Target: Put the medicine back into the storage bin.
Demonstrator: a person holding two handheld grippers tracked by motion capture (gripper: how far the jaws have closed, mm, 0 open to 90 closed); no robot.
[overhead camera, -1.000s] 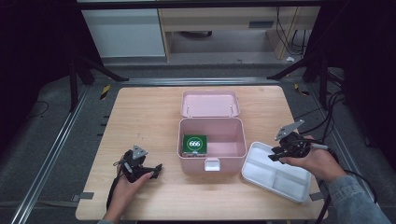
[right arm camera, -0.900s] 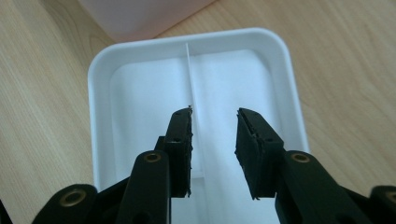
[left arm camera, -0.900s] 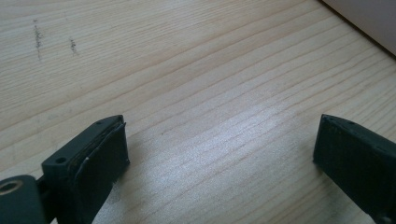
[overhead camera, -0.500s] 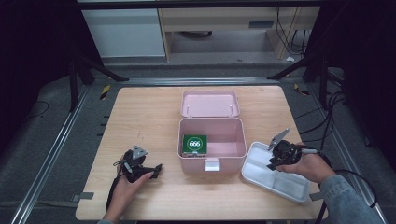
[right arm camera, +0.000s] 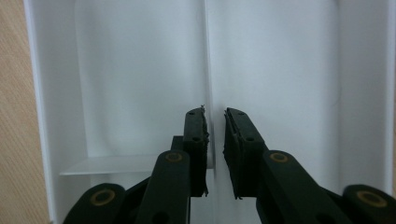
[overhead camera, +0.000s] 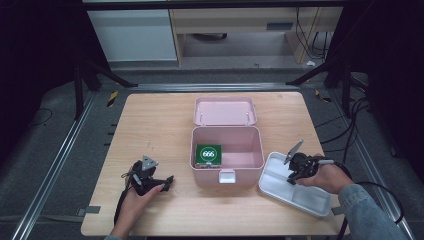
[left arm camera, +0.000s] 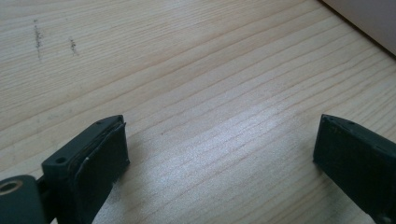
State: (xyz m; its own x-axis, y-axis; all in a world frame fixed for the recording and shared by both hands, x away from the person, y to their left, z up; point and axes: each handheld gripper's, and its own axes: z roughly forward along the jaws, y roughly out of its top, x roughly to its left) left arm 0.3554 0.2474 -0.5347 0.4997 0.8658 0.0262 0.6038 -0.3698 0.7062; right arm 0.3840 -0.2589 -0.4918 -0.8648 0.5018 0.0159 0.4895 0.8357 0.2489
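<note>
I take the open pink plastic box (overhead camera: 227, 152) in the middle of the light wooden table (overhead camera: 150, 125) as my landmark. Its pink lid (overhead camera: 225, 111) lies flat just behind it, touching or nearly touching the back wall. Inside the box, against its left wall, sits a small green packet with a white round label reading 666 (overhead camera: 208, 154).

My left hand (overhead camera: 134, 202) comes in from the near edge of the table, to the left of the box and a little nearer to me. It lies low on the table with the left hand-held gripper (overhead camera: 168, 181) pointing toward the box. In the left gripper view its two black jaws stand wide apart over bare wood grain, with nothing between them, and a pale pink edge shows at the top right corner.

My right hand (overhead camera: 327, 177), in a blue-grey sleeve (overhead camera: 372, 217), reaches in from the right of the box. It holds the right hand-held gripper (overhead camera: 294, 172) tipped down over the white, divided plastic tray (overhead camera: 280, 192), which lies just to the right of the box's front corner. In the right gripper view the jaws are nearly together, a narrow gap between the pads, straddling the tray's thin white divider wall (right arm camera: 205, 70). I cannot tell whether the pads actually press on it.
</note>
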